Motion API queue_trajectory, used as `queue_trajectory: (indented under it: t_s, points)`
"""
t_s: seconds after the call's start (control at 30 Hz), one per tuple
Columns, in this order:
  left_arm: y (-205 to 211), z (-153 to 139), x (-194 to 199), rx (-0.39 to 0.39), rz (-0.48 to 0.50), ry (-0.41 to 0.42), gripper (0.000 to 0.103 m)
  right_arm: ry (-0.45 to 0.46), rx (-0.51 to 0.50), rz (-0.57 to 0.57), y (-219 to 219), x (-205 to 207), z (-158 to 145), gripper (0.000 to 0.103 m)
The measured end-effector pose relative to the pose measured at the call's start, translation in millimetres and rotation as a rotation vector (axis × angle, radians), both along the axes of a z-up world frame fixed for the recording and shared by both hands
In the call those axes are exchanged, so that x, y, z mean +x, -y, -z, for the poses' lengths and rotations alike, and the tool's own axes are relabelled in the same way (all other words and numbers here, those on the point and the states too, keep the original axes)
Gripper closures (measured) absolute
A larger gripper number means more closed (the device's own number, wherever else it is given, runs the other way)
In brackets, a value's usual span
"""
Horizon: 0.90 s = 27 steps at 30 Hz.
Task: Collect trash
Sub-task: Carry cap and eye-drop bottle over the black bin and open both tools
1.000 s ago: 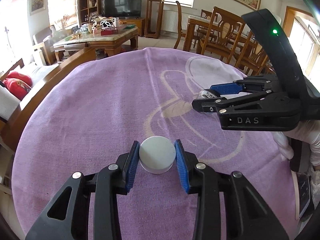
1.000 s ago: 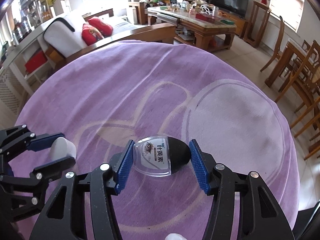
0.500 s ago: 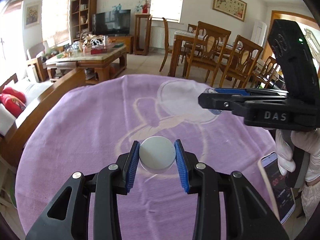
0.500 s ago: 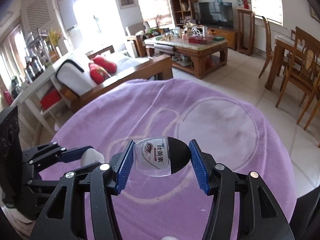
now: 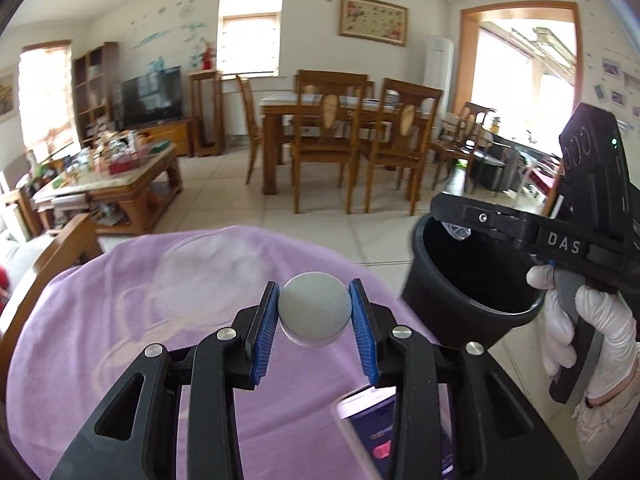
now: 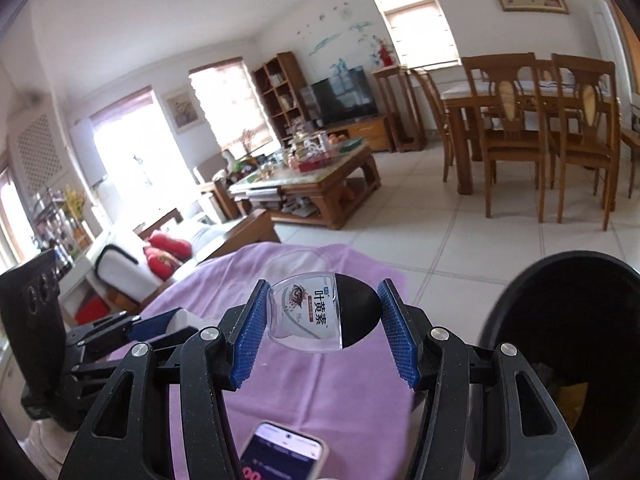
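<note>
My left gripper [image 5: 314, 320] is shut on a white round cap [image 5: 314, 307], held above the purple tablecloth [image 5: 120, 320]. My right gripper [image 6: 324, 330] is shut on a small clear bottle with a black cap and an eye label [image 6: 320, 314]. In the left wrist view the right gripper [image 5: 460, 224] reaches over the rim of a black trash bin [image 5: 452, 280] beside the table's right edge. In the right wrist view the bin [image 6: 560, 320] is at the right and the left gripper [image 6: 160, 326] at the lower left.
A phone [image 5: 376, 432] lies on the cloth near the front edge; it also shows in the right wrist view [image 6: 280, 452]. Beyond the table are a tiled floor, dining chairs [image 5: 332, 144], a coffee table [image 5: 112, 184] and a sofa [image 6: 160, 252].
Both grippers have risen and swung right with their loads. The black bin has come into view, and the right gripper now sits over its rim.
</note>
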State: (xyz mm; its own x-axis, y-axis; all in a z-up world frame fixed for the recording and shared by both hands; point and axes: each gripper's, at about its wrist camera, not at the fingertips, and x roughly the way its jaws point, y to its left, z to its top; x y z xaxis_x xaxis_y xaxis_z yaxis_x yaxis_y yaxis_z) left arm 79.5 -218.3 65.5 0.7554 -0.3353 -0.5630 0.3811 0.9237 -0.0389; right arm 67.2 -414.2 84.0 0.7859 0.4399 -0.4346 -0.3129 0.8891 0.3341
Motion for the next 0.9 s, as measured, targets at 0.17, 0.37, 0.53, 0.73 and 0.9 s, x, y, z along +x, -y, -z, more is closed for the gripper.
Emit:
queue_trajectory:
  t_s: [0.17, 0.37, 0.53, 0.73, 0.9]
  points:
    - [69.6, -0.9, 0.1, 0.005, 0.109, 0.015, 0.068, 0.013, 0.042, 0.121, 83.4, -27.6, 8.2, 0.048]
    - [140.5, 7.9, 7.1, 0.027, 0.220, 0.003, 0.068, 0.010, 0.104, 0.233, 162.0, -50.1, 30.0, 0.048]
    - [189.3, 19.7, 21.7, 0.048, 0.290, -0.030, 0.068, -0.014, 0.163, 0.299, 211.6, -59.0, 56.1, 0.048]
    - [227.9, 44.2, 35.0, 0.117, 0.336, -0.071, 0.068, -0.056, 0.222, 0.350, 247.4, -58.4, 90.6, 0.048]
    - [246.7, 65.6, 44.2, 0.157, 0.359, -0.125, 0.068, -0.076, 0.254, 0.378, 261.7, -55.2, 108.8, 0.048]
